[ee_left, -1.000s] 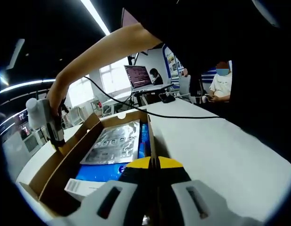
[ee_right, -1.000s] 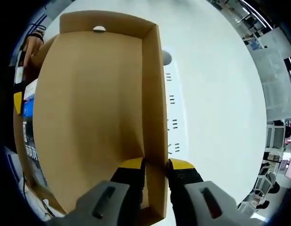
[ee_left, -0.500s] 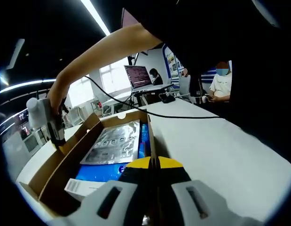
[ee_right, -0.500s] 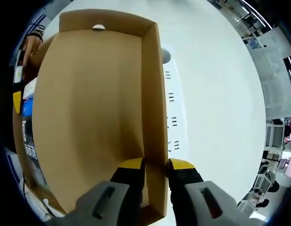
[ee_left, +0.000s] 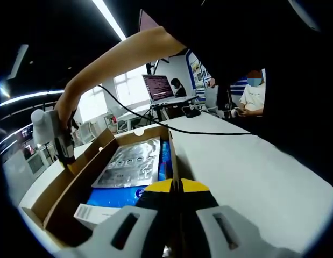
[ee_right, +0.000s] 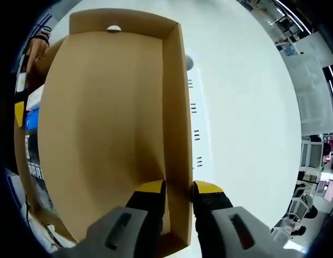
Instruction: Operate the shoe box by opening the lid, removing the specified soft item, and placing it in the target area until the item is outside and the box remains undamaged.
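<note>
I'm holding the shoe box (ee_left: 101, 177) open on the white table (ee_left: 252, 172), one gripper on each side. My left gripper (ee_left: 175, 185) is pinching the box's near side wall: the yellow-tipped jaws are closed together on the thin cardboard edge, which is running straight up between them. My right gripper (ee_right: 178, 187) is clamping the side flap of the lid (ee_right: 101, 134), jaws nearly together with the cardboard edge standing between the yellow tips.

The lid is plain brown cardboard, smooth and flat inside, with folded-up rims and a small round hole near its far edge. It's tilting back off the box; in the left gripper view my right gripper is sitting at its far corner, with my forearm (ee_left: 118, 59) reaching across above it.

Inside the box a silvery, shiny soft pack (ee_left: 128, 164) with rows of rounded bumps is lying flat on top. Under and beside it a blue package (ee_left: 120, 194) is showing, and a white carton (ee_left: 93, 214) is sitting at the near end.

In the right gripper view, faint dark tick marks are showing on the table beside the lid. A black cable (ee_left: 171, 126) is crossing the table beyond the box. Farther back a laptop (ee_left: 158, 87) is standing open, with people seated behind it.
</note>
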